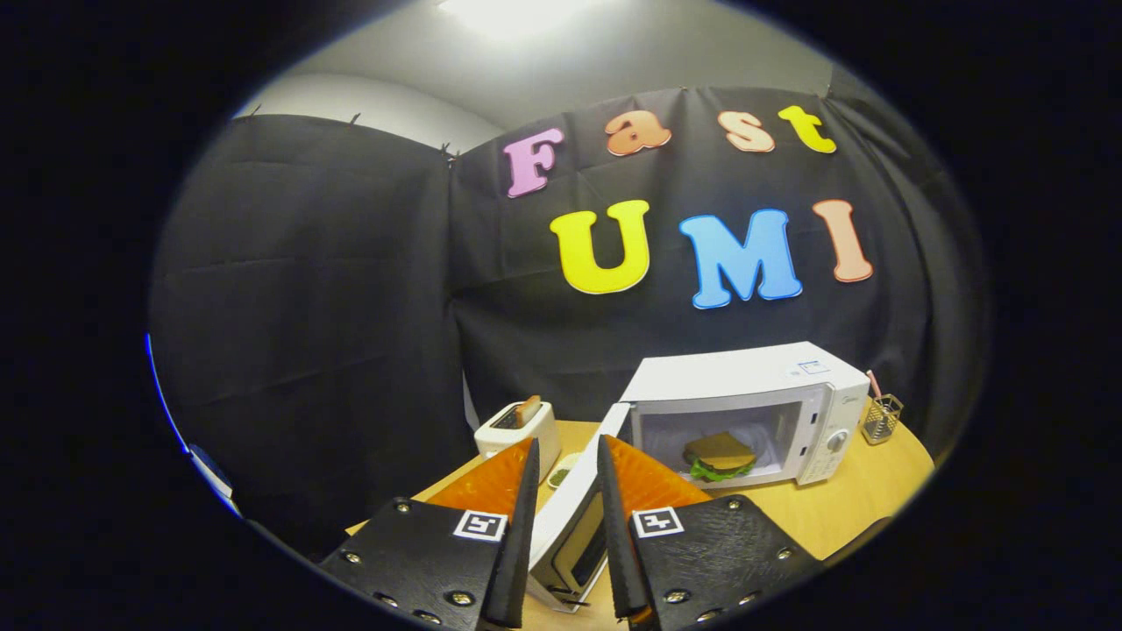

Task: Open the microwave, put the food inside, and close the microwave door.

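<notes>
A white microwave stands on the wooden table beyond my fingers. Its door is swung wide open toward me. Inside the lit cavity lies the food, a sandwich with brown bread and green lettuce. The door's free edge runs down between my two fingers, and my gripper is shut on it, one finger on each face. The door's lower corner sits close to the camera, low between the fingers.
A white toaster holding a slice of toast stands left of the microwave, just past my left finger. A small dish with something green lies between toaster and door. A mesh pen holder stands right of the microwave.
</notes>
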Available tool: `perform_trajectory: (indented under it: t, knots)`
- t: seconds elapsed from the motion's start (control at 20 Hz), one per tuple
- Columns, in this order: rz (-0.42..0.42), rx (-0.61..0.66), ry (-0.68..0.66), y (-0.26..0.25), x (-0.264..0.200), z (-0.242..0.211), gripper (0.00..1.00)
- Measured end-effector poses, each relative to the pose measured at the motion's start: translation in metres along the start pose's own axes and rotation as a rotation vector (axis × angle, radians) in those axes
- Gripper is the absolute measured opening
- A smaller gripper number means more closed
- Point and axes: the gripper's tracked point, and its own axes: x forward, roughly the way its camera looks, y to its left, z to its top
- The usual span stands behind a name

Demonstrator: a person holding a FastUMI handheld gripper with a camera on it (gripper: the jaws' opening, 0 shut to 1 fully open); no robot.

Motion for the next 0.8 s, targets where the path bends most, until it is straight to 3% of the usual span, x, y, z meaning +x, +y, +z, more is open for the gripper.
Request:
perform_trajectory:
  t: [0.2, 0.25, 0.35, 0.5, 0.55, 0.8]
  knots:
    - [0.082, 0.007, 0.032, 0.038, 0.003, -0.016, 0.38]
    - [0.04, 0.01, 0.014, 0.035, 0.006, -0.016, 0.38]
    - [0.063, 0.032, 0.011, 0.046, 0.009, -0.019, 0.06]
    - [0.104, 0.016, 0.018, 0.063, -0.001, -0.025, 0.07]
    - [0.137, 0.011, 0.036, 0.071, 0.017, -0.032, 0.0]
    - [0.193, -0.012, 0.122, 0.092, 0.015, -0.074, 0.0]
